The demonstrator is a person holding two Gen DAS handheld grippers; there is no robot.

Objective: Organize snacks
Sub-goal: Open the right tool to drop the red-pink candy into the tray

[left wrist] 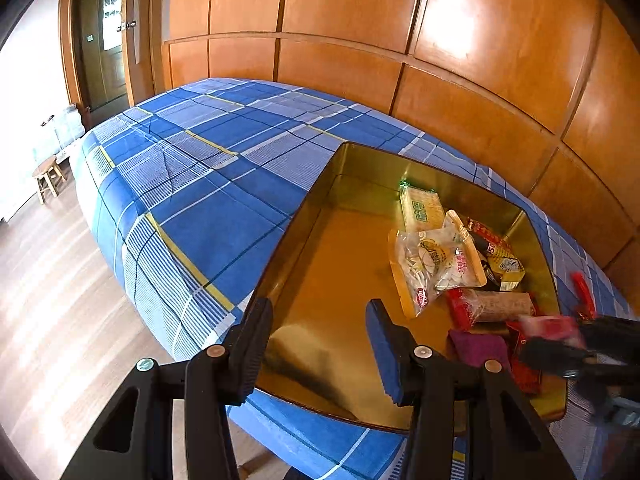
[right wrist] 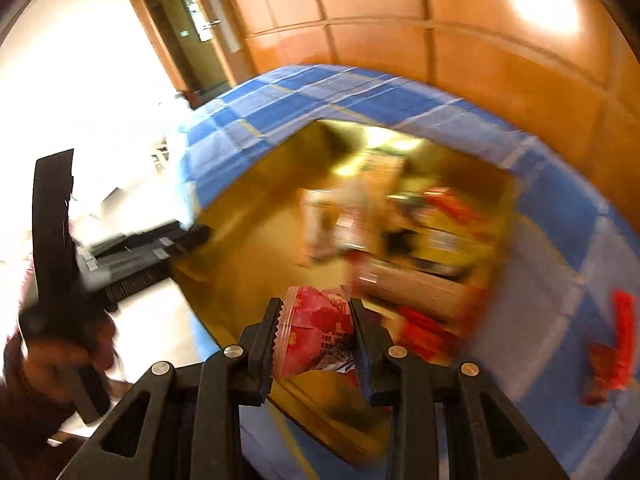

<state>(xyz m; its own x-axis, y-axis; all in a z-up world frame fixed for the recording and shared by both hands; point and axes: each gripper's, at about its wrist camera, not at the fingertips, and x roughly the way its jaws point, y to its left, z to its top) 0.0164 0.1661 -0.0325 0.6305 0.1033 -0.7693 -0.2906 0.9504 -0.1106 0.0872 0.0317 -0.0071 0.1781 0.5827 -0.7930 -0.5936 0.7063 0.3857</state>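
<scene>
A gold tin tray (left wrist: 320, 264) lies on the blue plaid bed and holds several snack packets (left wrist: 452, 256) in its right half. My left gripper (left wrist: 318, 316) is open and empty over the tray's near left part. My right gripper (right wrist: 314, 308) is shut on a pink-red snack packet (right wrist: 316, 328) and holds it above the tray's near edge (right wrist: 248, 272); in the left wrist view it shows blurred at the right (left wrist: 556, 336). A red snack packet (right wrist: 616, 344) lies on the bed right of the tray, also in the left wrist view (left wrist: 582, 292).
The bed (left wrist: 208, 168) stands against a wooden panel wall (left wrist: 440, 60). Wooden floor (left wrist: 60, 300) lies to the left, with a small stool (left wrist: 48, 176) and a door (left wrist: 104, 40) beyond. The right wrist view is motion-blurred.
</scene>
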